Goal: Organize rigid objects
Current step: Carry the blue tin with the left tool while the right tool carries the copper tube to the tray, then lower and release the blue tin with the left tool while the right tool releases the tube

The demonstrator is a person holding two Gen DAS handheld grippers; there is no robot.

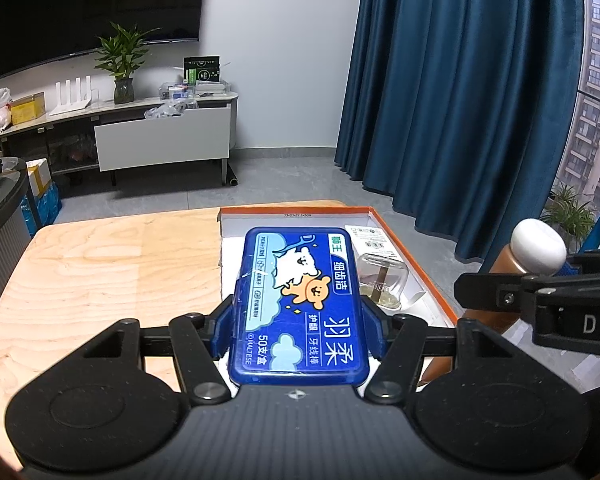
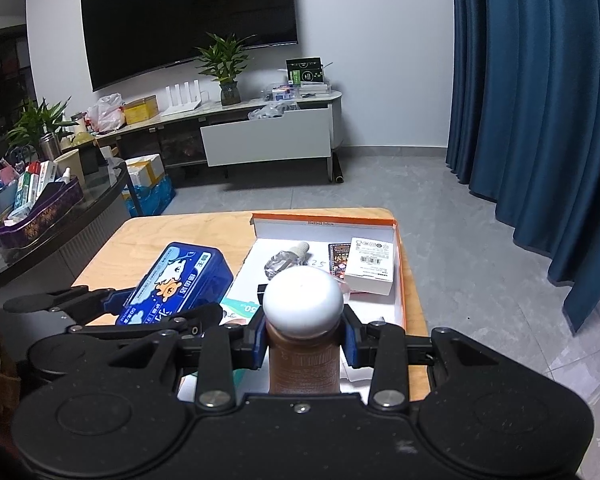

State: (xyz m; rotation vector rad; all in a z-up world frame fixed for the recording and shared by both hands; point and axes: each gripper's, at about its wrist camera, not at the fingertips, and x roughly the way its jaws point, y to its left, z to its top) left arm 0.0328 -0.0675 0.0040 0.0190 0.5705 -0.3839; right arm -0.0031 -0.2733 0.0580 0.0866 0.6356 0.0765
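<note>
Wooden bench [image 1: 100,264] carries an open orange-edged cardboard tray [image 2: 398,248] at its far right part. Inside the tray: a small clear glass bottle [image 2: 280,262] lying on its side, a white carton [image 2: 370,266] with printed label, a dark printed card [image 2: 338,258] beside it, and a paper slip with a teal corner [image 2: 240,306] near the front. Left gripper [image 1: 298,320]: fingers clamped on the long sides of a blue plastic floss-pick box [image 1: 300,304], held lid-up and raised above the tray's left edge; the box hides much of the tray floor from the left wrist view. Right gripper [image 2: 304,342]: fingers closed tight on a brown bottle [image 2: 302,364] with a rounded white cap [image 2: 303,304], cap pointing away from the camera, held over the tray's near end. Both grippers tilt down toward the bench and sit side by side, the right one's linkage just beside the blue box, not visibly touching it. Background: wall TV [image 2: 188,20], low cabinet [image 2: 260,132], blue curtain [image 2: 540,100].
</note>
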